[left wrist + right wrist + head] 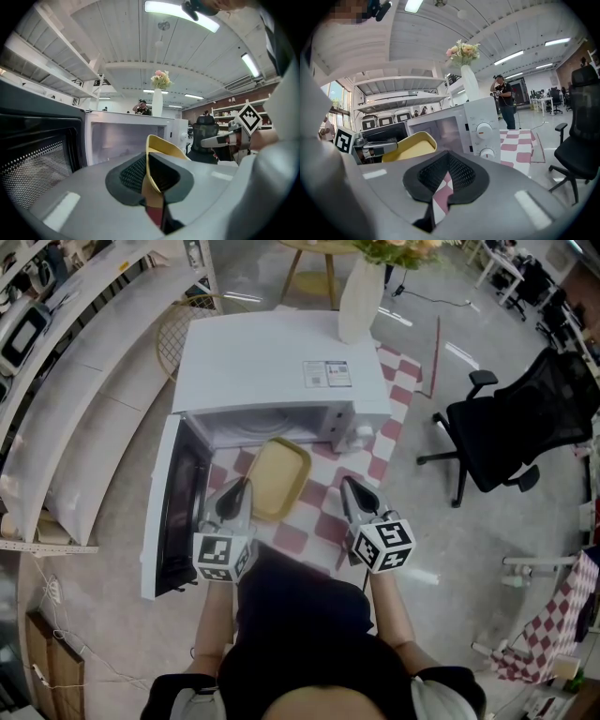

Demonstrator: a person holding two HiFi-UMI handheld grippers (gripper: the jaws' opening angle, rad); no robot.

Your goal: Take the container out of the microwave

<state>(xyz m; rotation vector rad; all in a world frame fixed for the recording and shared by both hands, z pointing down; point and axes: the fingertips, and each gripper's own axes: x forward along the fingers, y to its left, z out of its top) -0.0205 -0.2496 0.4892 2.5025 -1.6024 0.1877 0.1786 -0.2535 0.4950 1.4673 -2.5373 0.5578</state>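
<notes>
The yellow container (278, 479) hangs in front of the white microwave (272, 362), outside its open cavity and above the checkered cloth (323, 521). My left gripper (246, 486) is shut on the near left rim; in the left gripper view the jaws (149, 173) pinch the yellow wall (161, 145). My right gripper (347, 484) hovers right of the container, shut with nothing in it (447, 176); only the cloth shows through its slit. The right gripper view has the container (410, 147) at the left. The microwave door (173, 512) stands swung open on the left.
A white vase with flowers (361, 296) stands on top of the microwave. A black office chair (516, 427) is at the right, and long white shelves (75, 381) run along the left. A person (505, 101) stands in the background.
</notes>
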